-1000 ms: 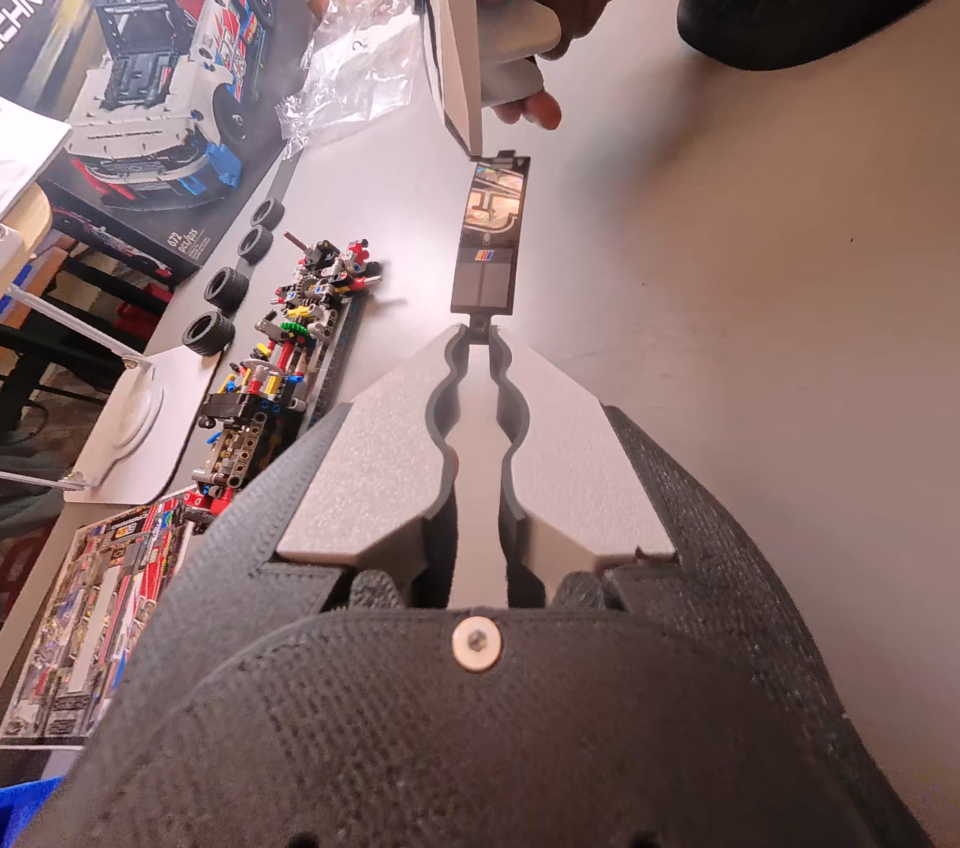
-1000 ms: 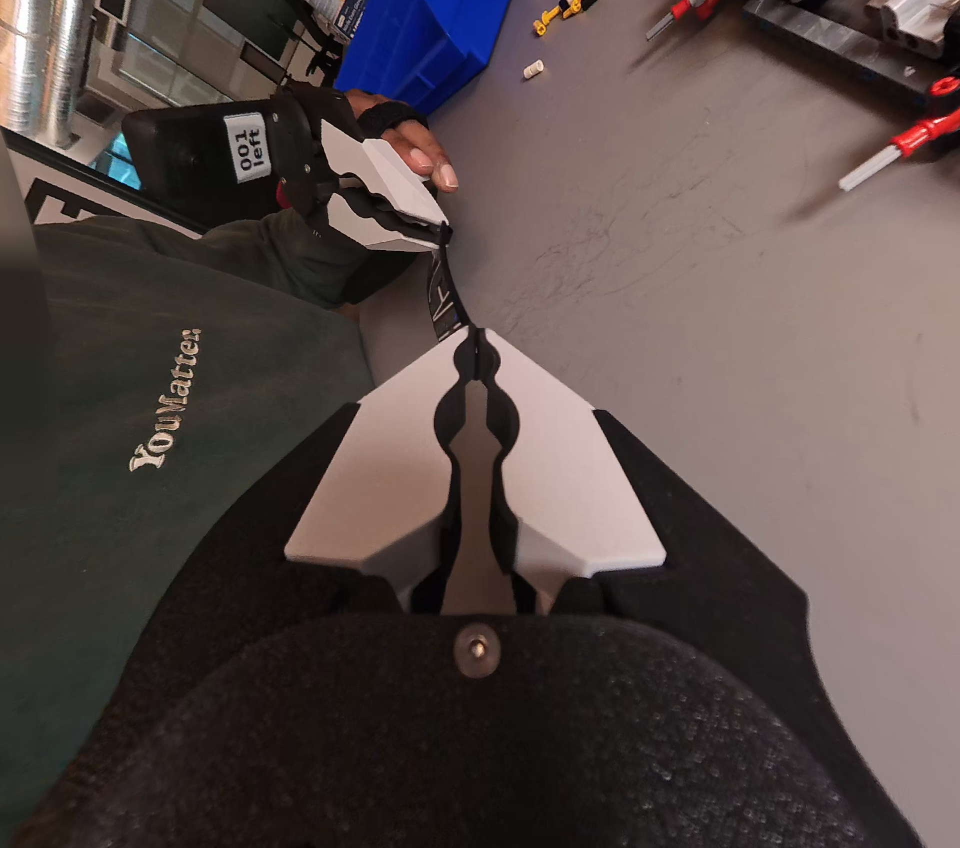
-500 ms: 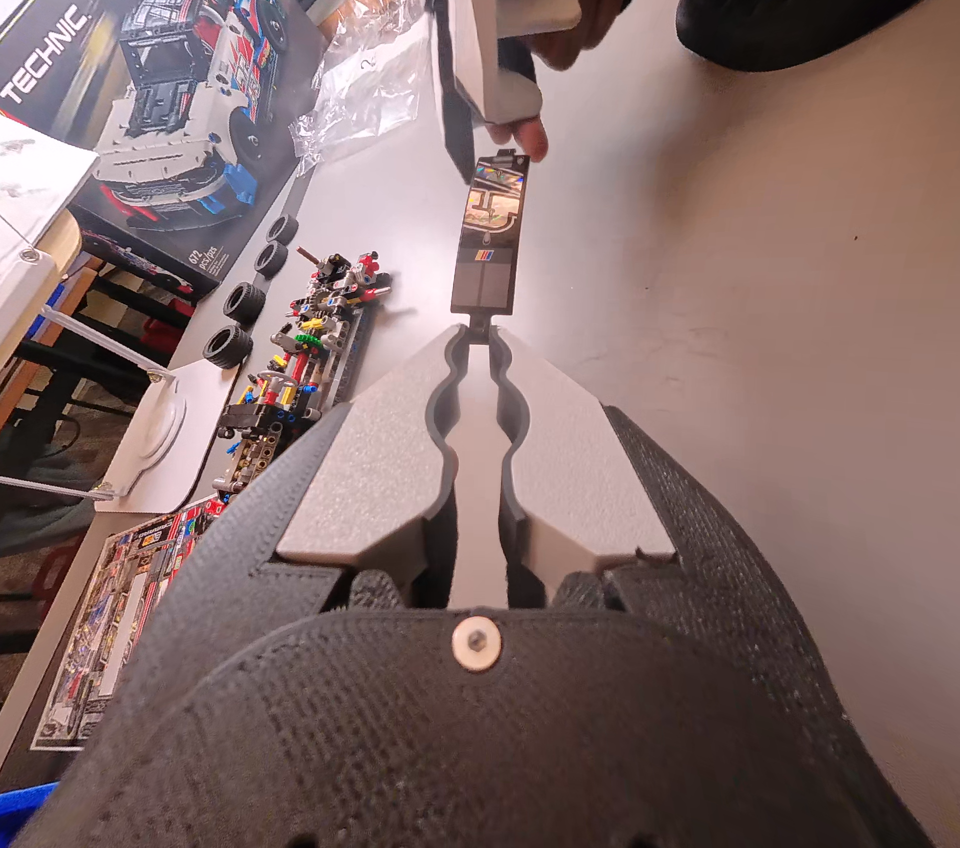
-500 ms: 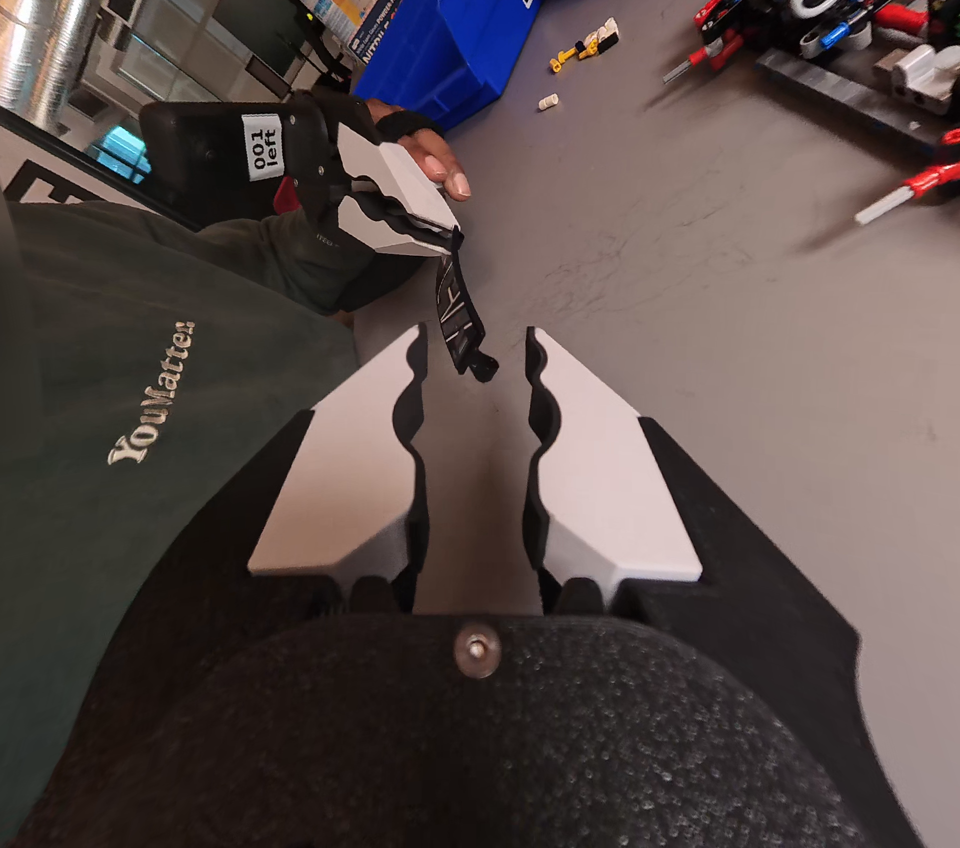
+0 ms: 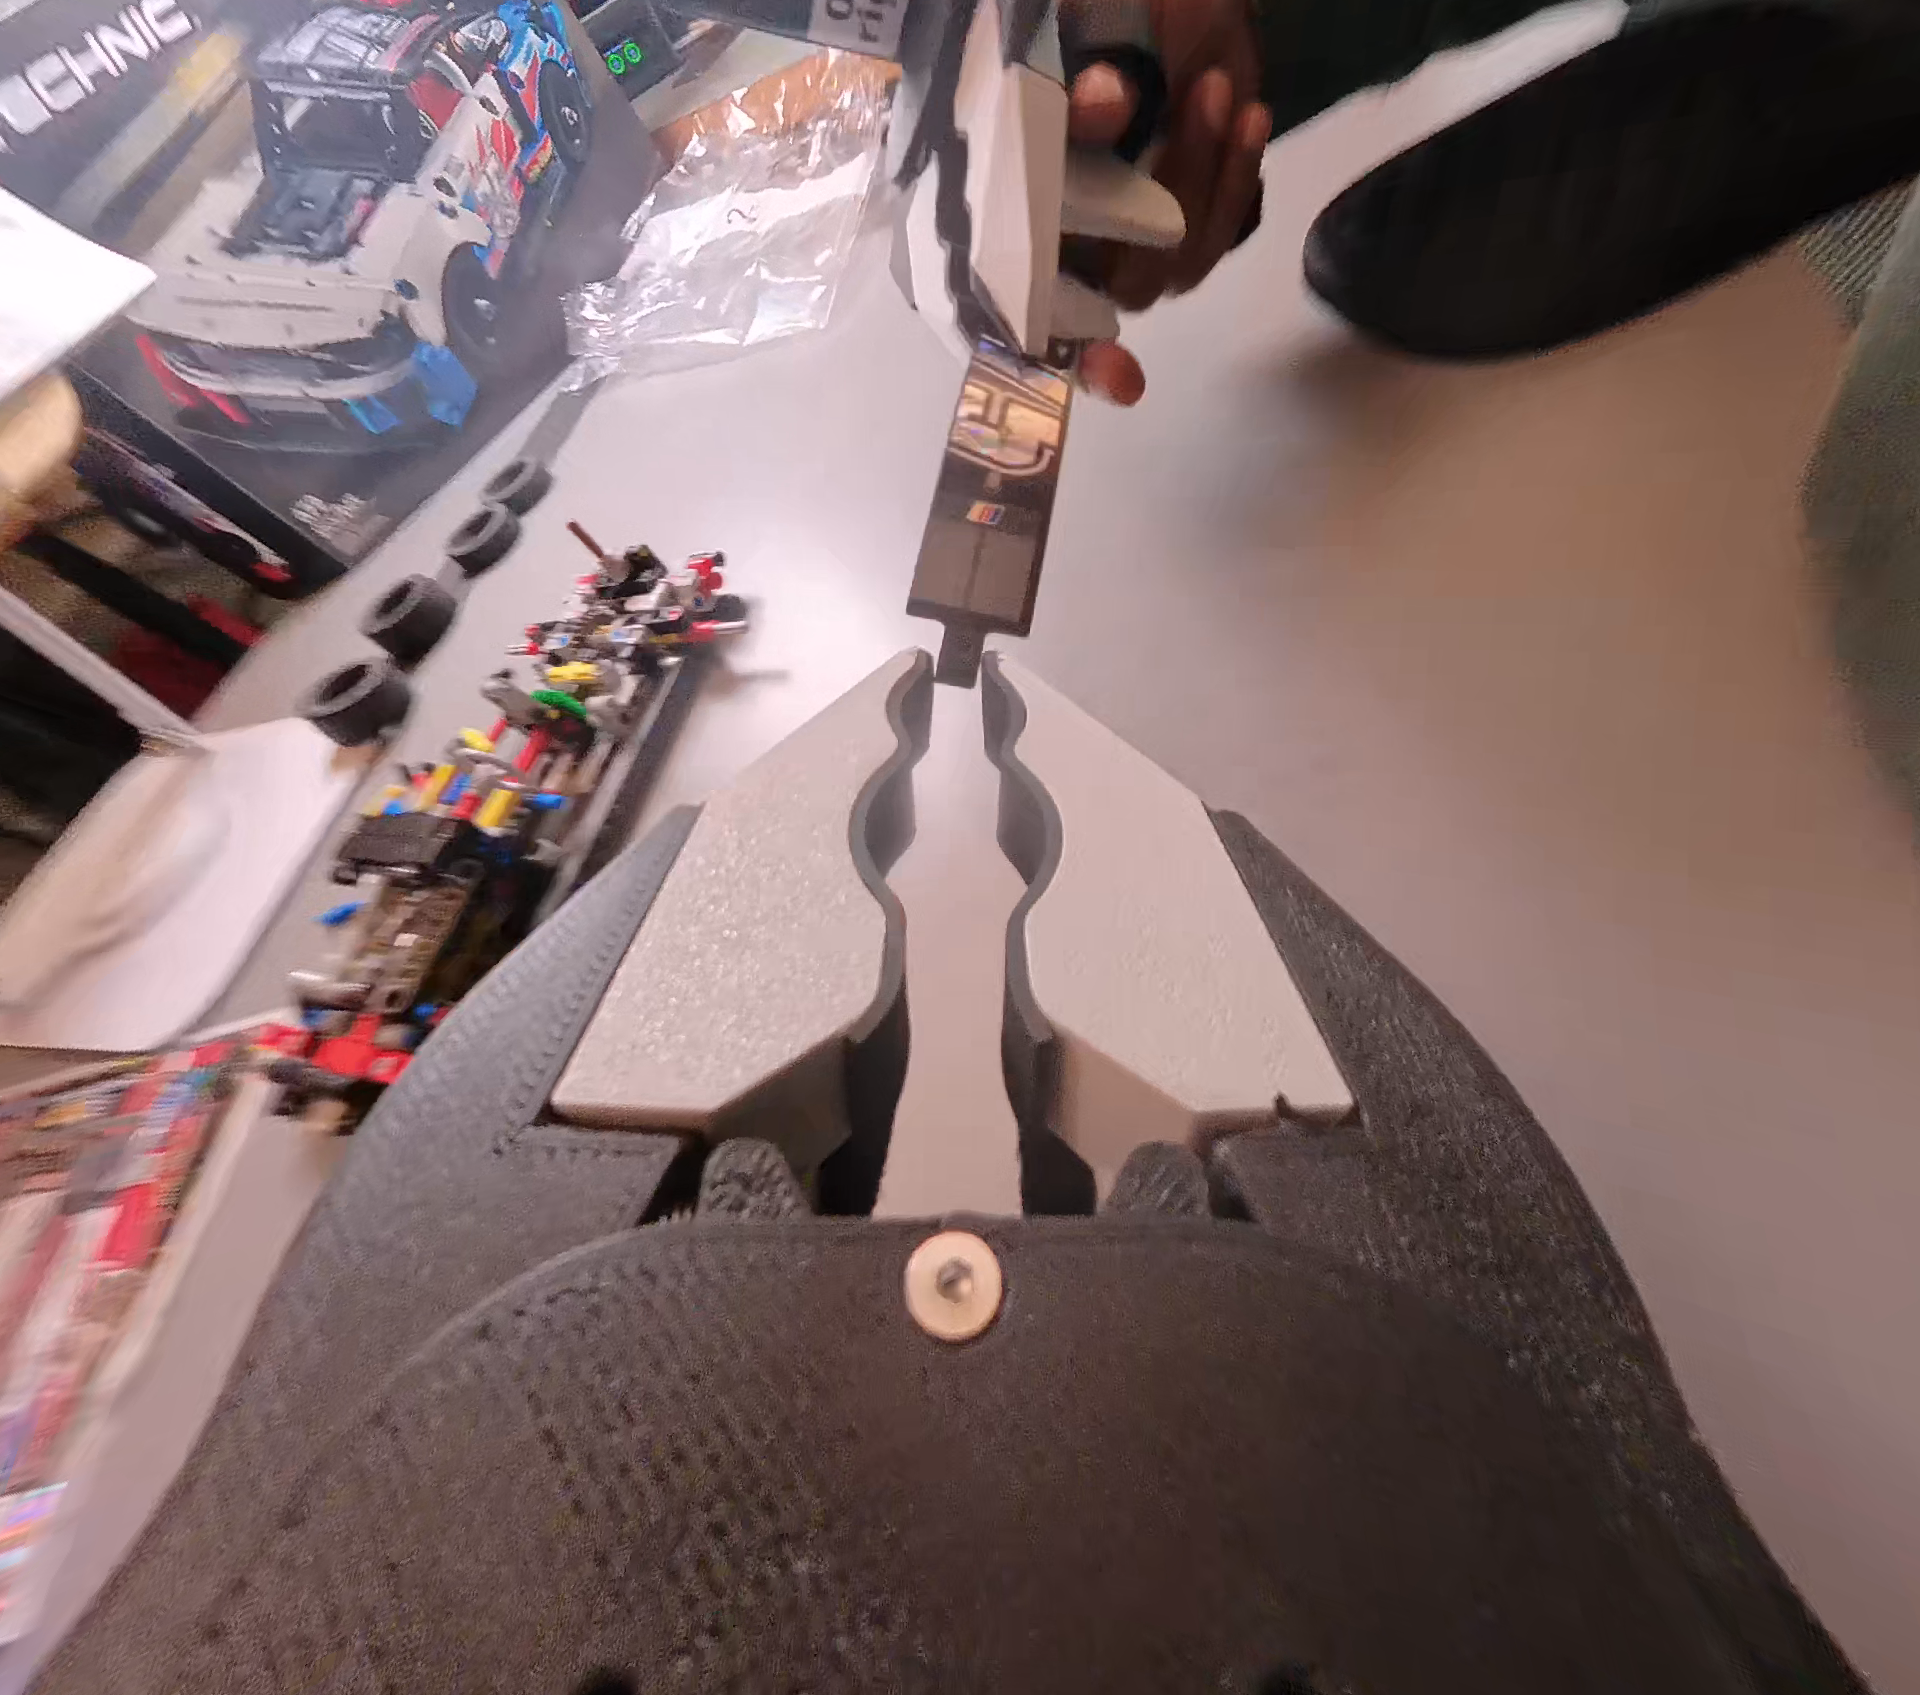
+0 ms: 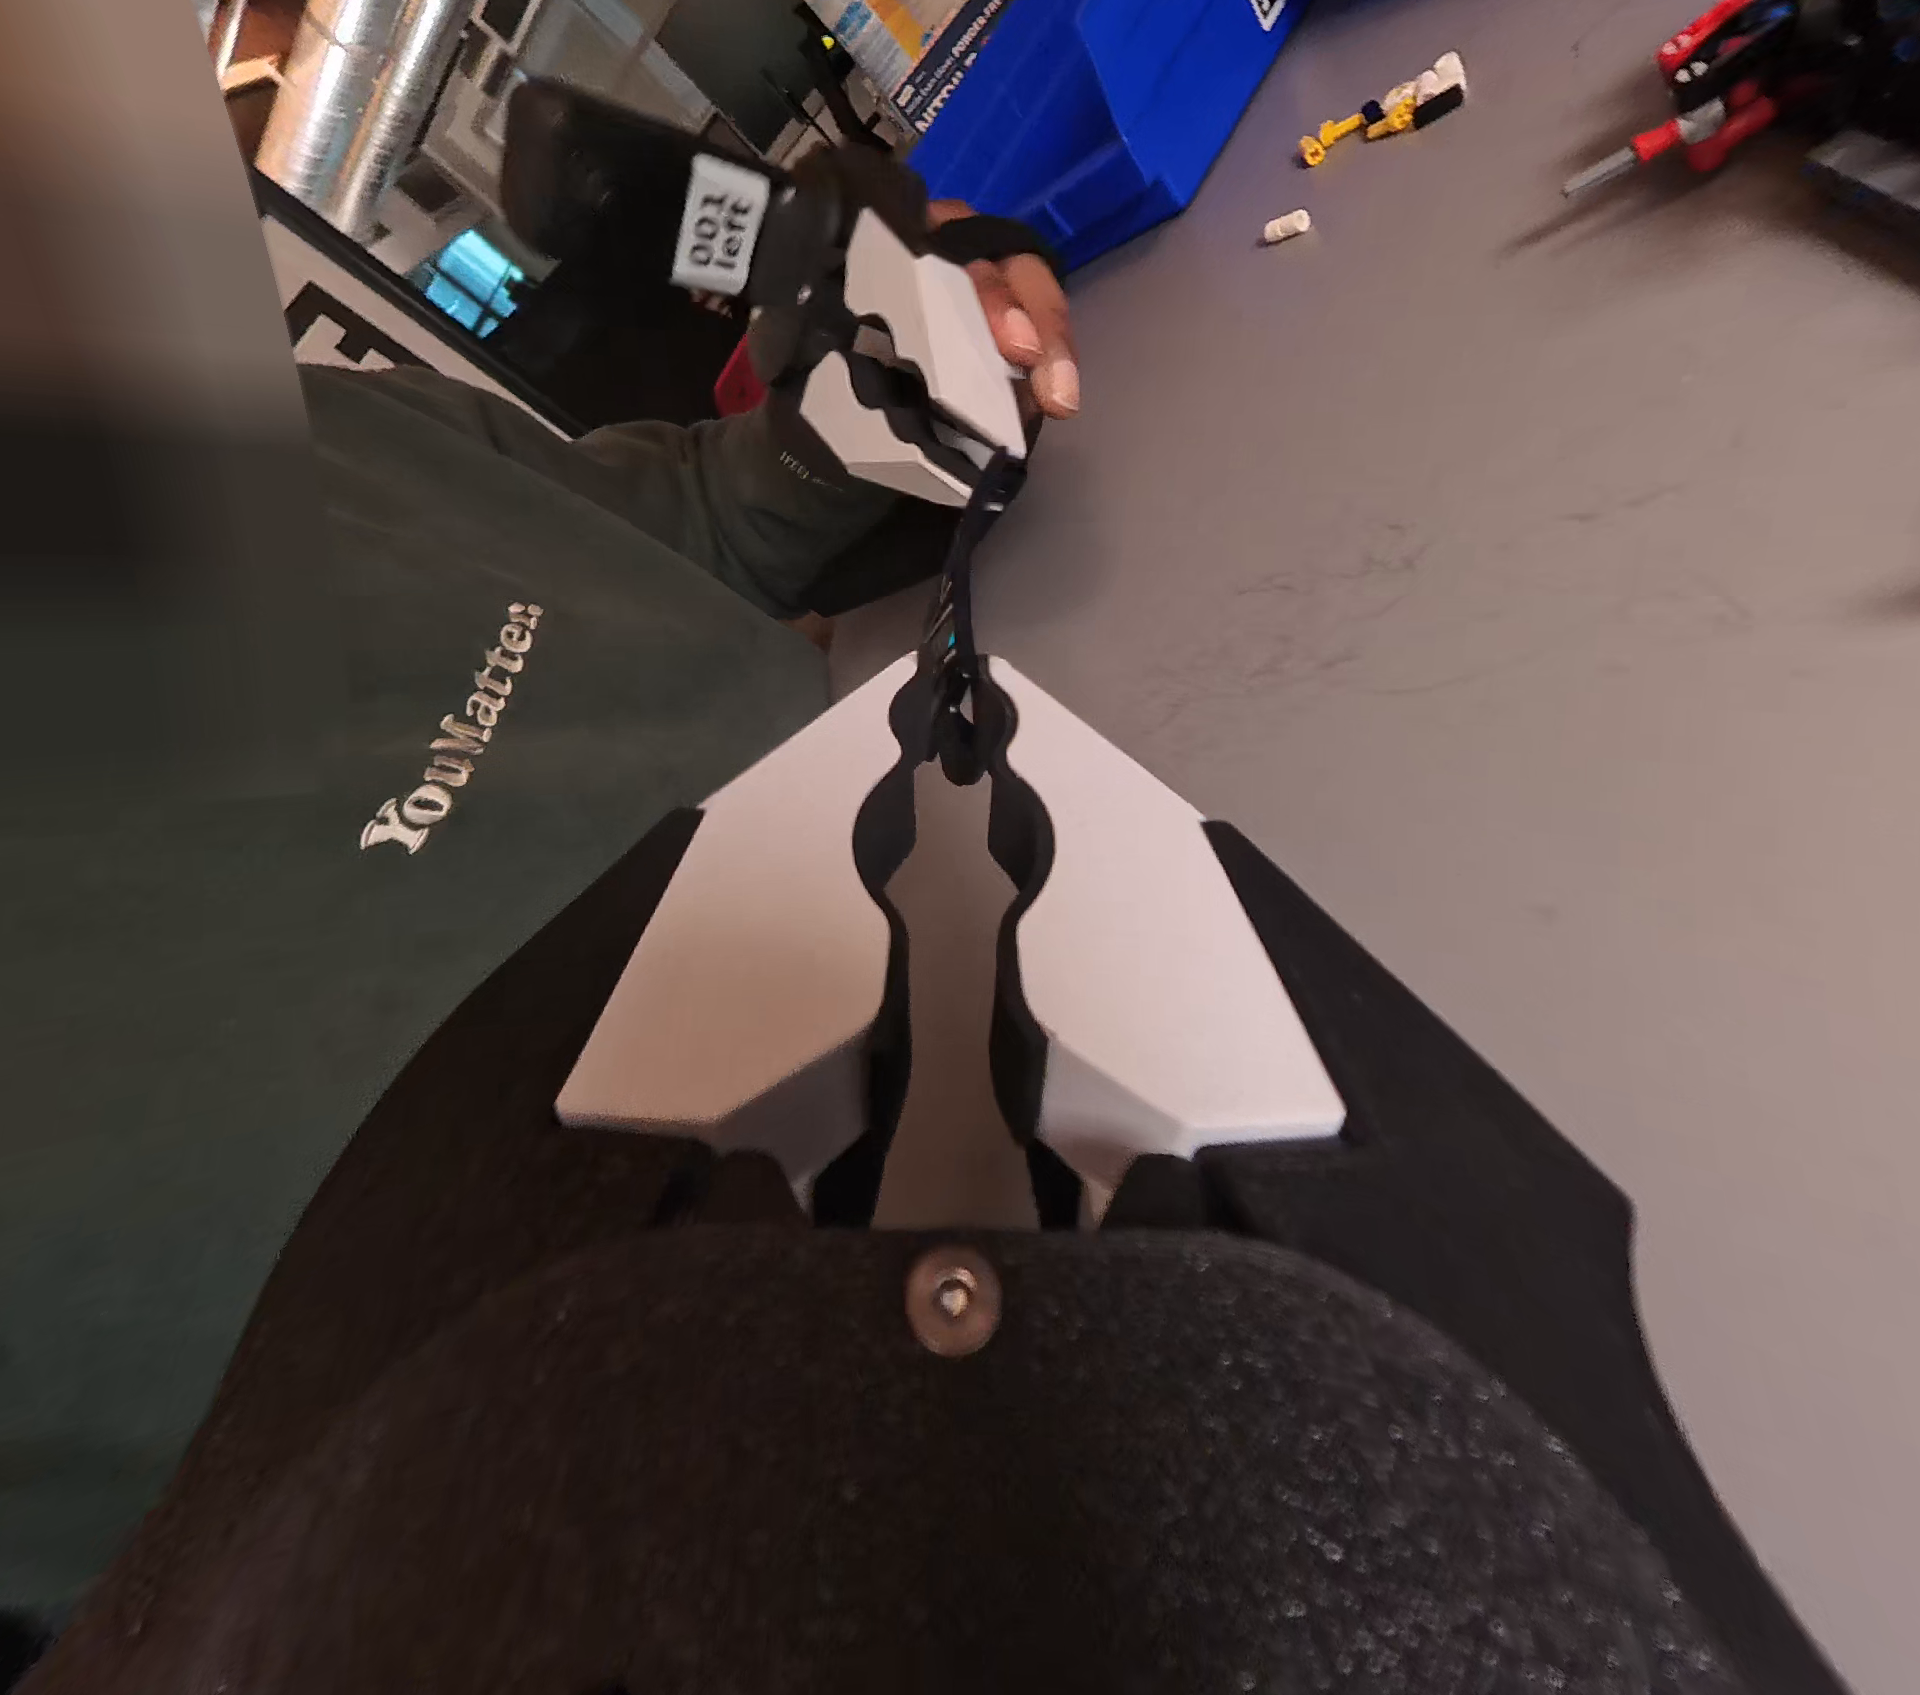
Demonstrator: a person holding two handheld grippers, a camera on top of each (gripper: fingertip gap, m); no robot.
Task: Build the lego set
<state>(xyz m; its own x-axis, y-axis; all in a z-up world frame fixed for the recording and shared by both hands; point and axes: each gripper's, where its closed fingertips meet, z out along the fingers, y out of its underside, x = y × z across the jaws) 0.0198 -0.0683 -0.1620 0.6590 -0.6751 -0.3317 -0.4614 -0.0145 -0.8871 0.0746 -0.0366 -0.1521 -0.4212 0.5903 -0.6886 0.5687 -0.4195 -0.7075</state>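
Lego panel [image 5: 992,492], a long black stickered piece, hangs above the table [image 5: 1403,710], pinched at both ends.

My left gripper [image 5: 954,669] clamps its stub; my right gripper [image 6: 951,700] clamps the far end. Twisting could pop it free. The chassis [image 5: 540,731] and tyres [image 5: 410,606] lie well apart, blocking nothing.

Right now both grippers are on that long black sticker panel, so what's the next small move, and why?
Probably carry the black panel toward the partly built chassis on the left. The left gripper pinches its near tab, the right gripper clamps the far end, so it hangs above the table, attached to nothing. Keep both shut; left's grip is only at the tips.
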